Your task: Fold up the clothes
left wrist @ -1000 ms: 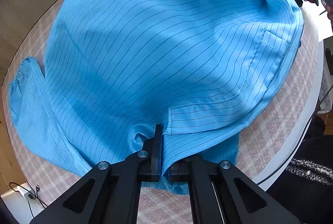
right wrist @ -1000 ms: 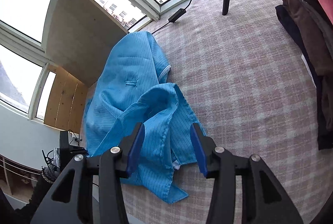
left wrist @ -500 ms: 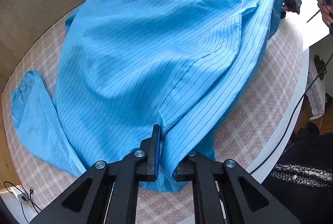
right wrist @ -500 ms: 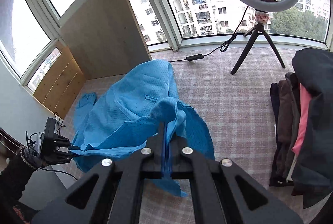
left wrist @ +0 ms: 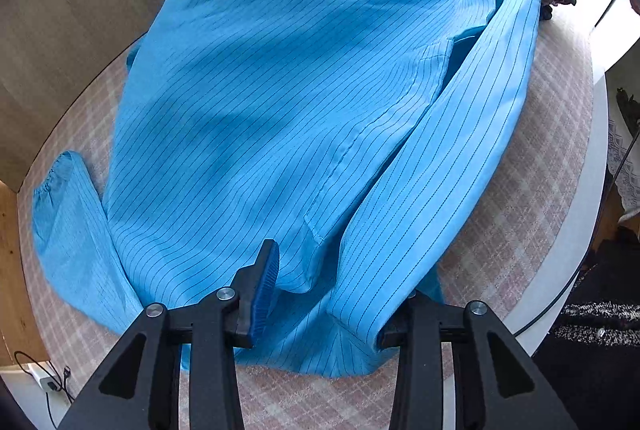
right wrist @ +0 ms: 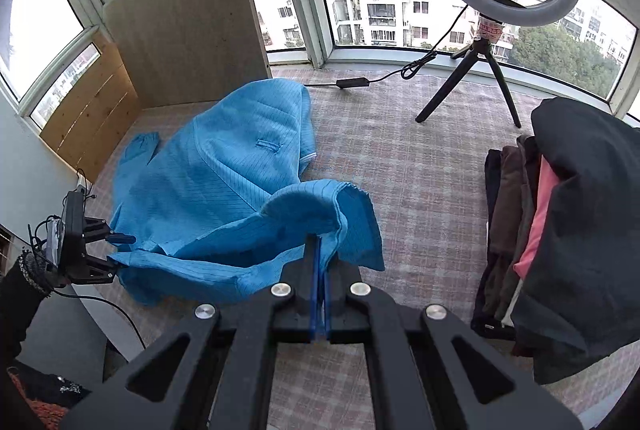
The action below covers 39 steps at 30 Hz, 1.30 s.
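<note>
A blue pinstriped jacket [left wrist: 280, 102] lies spread on a round table with a checked cloth [left wrist: 532, 198]. My left gripper [left wrist: 332, 294] is open at the jacket's near hem; the fabric drapes between the fingers, and the right finger is hidden under it. My right gripper [right wrist: 320, 258] is shut on the jacket's other end [right wrist: 316, 206] and holds it lifted above the table. The jacket's body [right wrist: 232, 166] lies flat beyond it. The left gripper also shows in the right wrist view [right wrist: 116, 250] at the far hem.
A stack of folded dark, brown and pink clothes [right wrist: 560, 230] sits at the right of the table. A ring light on a tripod [right wrist: 488, 30] stands at the back, its cable [right wrist: 380, 78] across the cloth. A wooden board [right wrist: 184, 22] leans at the window.
My left gripper has opened and released the hem it pinched. My right gripper closed on the jacket's end and lifted it, pulling a strip of fabric taut between us.
</note>
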Tool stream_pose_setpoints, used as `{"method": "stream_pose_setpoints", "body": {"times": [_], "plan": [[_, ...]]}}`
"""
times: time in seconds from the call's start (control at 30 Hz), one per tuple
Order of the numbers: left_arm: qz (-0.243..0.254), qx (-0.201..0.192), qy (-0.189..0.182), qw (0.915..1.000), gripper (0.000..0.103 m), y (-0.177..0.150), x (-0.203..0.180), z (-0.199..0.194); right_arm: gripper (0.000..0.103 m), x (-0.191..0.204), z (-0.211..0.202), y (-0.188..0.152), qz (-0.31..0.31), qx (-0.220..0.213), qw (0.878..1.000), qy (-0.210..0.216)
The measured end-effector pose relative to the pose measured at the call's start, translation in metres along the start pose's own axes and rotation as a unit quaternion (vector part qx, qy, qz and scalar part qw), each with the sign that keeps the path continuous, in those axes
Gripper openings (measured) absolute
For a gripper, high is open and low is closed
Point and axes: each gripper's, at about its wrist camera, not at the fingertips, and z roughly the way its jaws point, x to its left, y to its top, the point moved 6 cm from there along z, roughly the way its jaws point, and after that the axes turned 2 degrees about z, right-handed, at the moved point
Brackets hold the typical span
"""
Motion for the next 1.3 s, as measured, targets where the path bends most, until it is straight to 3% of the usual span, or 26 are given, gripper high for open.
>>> {"method": "stream_pose_setpoints", "body": {"times": [0.2, 0.3, 0.37, 0.53, 0.7, 0.83, 0.93, 1.03, 1.3], "plan": [[-0.028, -0.01, -0.05, 0.9983, 0.039, -0.014, 0.007, -0.025, 0.002, -0.023, 0.02, -0.028, 0.009, 0.04, 0.999, -0.016], [-0.013, -0.011, -0.032, 0.9993, 0.049, -0.012, 0.014, -0.043, 0.002, -0.034, 0.03, -0.042, 0.013, 0.059, 0.998, -0.024], [0.0, -0.011, -0.014, 0.9998, 0.049, -0.009, 0.02, -0.056, 0.002, -0.036, 0.033, -0.045, 0.012, 0.065, 0.998, -0.025], [0.022, 0.0, -0.035, 0.9991, 0.049, 0.006, -0.02, -0.069, 0.002, -0.028, 0.03, -0.037, 0.0, 0.06, 0.998, -0.018], [0.044, 0.047, -0.084, 0.9943, 0.046, -0.009, -0.07, -0.06, 0.002, -0.023, 0.032, -0.029, -0.013, 0.056, 0.998, -0.022], [-0.001, -0.004, -0.131, 0.9914, 0.046, 0.004, -0.066, -0.087, 0.002, -0.018, 0.03, -0.02, -0.017, 0.053, 0.998, -0.018], [-0.018, -0.038, -0.116, 0.9924, 0.048, 0.005, -0.043, -0.109, 0.002, -0.014, 0.029, -0.015, -0.019, 0.057, 0.998, -0.012], [-0.05, -0.03, -0.134, 0.9893, 0.048, 0.002, -0.027, -0.103, 0.002, -0.009, 0.026, -0.009, -0.018, 0.058, 0.998, -0.001], [0.048, -0.005, -0.205, 0.9775, 0.05, 0.014, -0.106, -0.061, 0.002, 0.013, 0.018, 0.033, -0.019, 0.013, 1.0, -0.008]]}}
